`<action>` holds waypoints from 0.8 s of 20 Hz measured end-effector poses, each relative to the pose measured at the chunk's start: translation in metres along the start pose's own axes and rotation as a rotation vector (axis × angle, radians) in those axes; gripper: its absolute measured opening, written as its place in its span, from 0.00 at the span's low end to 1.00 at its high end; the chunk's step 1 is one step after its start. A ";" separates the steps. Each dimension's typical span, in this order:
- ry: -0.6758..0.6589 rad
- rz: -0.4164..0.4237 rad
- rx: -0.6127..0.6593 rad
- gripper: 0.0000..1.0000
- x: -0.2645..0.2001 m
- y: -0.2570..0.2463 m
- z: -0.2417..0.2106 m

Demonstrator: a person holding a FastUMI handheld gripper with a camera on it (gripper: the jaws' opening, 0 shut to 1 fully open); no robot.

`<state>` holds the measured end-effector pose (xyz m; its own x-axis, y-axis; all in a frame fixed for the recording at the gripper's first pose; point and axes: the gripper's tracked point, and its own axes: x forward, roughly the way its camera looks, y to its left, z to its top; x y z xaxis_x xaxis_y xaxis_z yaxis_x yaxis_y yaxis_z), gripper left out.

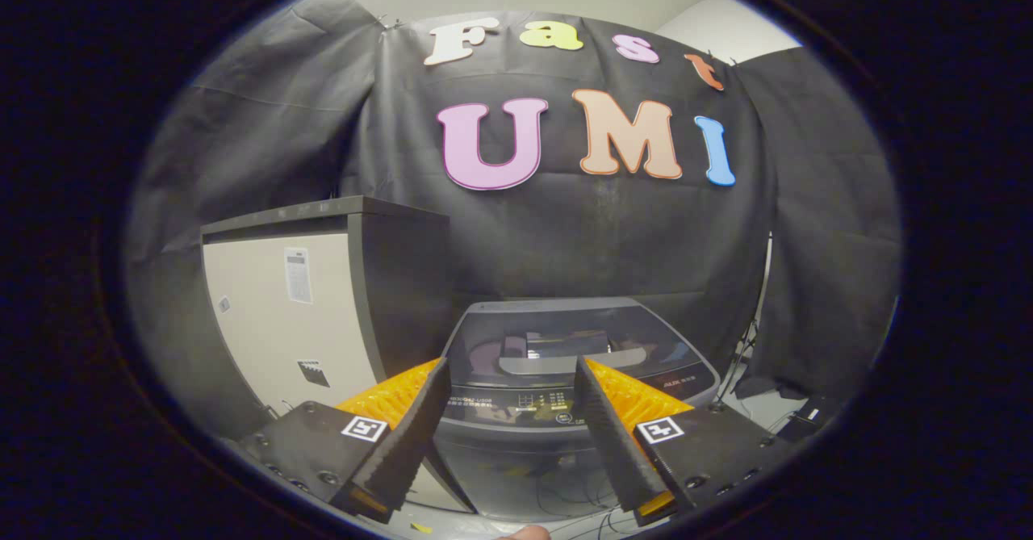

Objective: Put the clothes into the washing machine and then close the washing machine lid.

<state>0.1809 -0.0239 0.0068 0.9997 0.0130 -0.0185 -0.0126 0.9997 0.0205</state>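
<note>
Hovering claw, shut lid: washer waits dead ahead

Hovering with its fingers spread wide and nothing between them, the claw point(510, 374) points straight at the washer point(565, 395), which stands just beyond the fingertips and a little below them. A fingertip of the person holding the rig shows beneath the fingers. Seen through the gap, the washer's control strip comes first, then the dark glass lid point(565, 342), which lies flat and appears closed, its pale handle running crosswise to the fingers. No clothes can be made out in the scene, whether inside the drum cannot be told through the tinted glass. A tall grey cabinet point(323, 306) stands just beside the washer on its left, and cables trail on the floor at its right. Judging by the flat lid, the job looks either at its start or at its end; any coming move would run forward and down along the line of the fingers.
</note>
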 end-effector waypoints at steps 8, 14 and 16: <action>0.014 0.010 -0.012 0.96 -0.002 0.004 -0.001; 0.000 -0.008 -0.010 0.96 -0.006 -0.002 0.003; 0.008 -0.009 -0.002 0.96 -0.005 -0.003 -0.001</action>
<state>0.1756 -0.0267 0.0057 0.9996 0.0046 -0.0265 -0.0041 0.9998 0.0182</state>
